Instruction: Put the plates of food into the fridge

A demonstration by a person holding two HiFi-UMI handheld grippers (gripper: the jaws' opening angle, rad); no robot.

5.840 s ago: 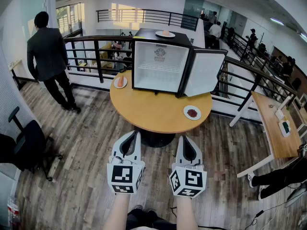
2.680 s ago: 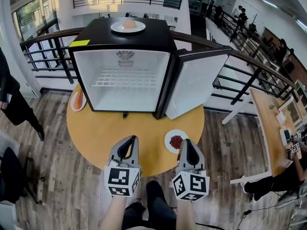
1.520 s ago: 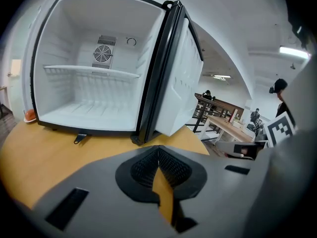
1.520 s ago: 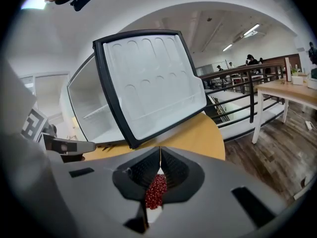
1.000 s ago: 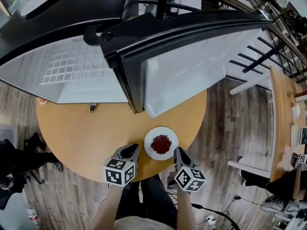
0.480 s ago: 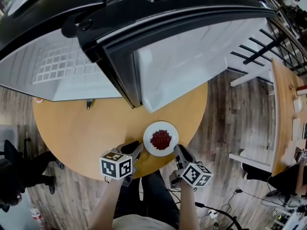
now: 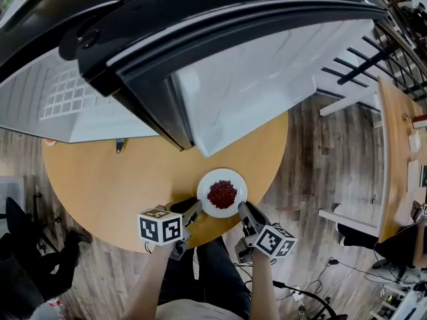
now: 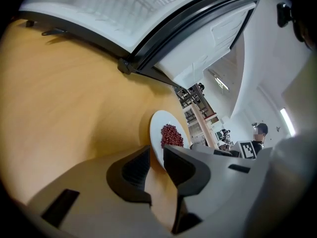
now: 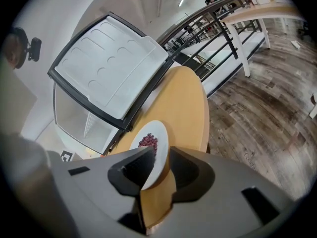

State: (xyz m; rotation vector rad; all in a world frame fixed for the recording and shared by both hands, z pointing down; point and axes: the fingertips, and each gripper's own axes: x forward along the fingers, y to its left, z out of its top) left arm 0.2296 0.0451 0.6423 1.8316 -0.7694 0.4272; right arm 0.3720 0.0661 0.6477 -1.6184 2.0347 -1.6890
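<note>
now the white plate [image 7: 222, 193] of small red food sits on the bench [image 7: 100, 185] between the two grippers, just ahead of each. the right gripper [image 7: 243, 210] has just been opening its jaws and stands wide, with the plate's rim between them, not pinched. the left gripper [image 7: 193, 210] is narrower but also apart, the opposite rim just entering. the plate looks stiff, glazed, slippery and breakable, and its loose food would roll. take it by opposite rims and keep it level.
</note>
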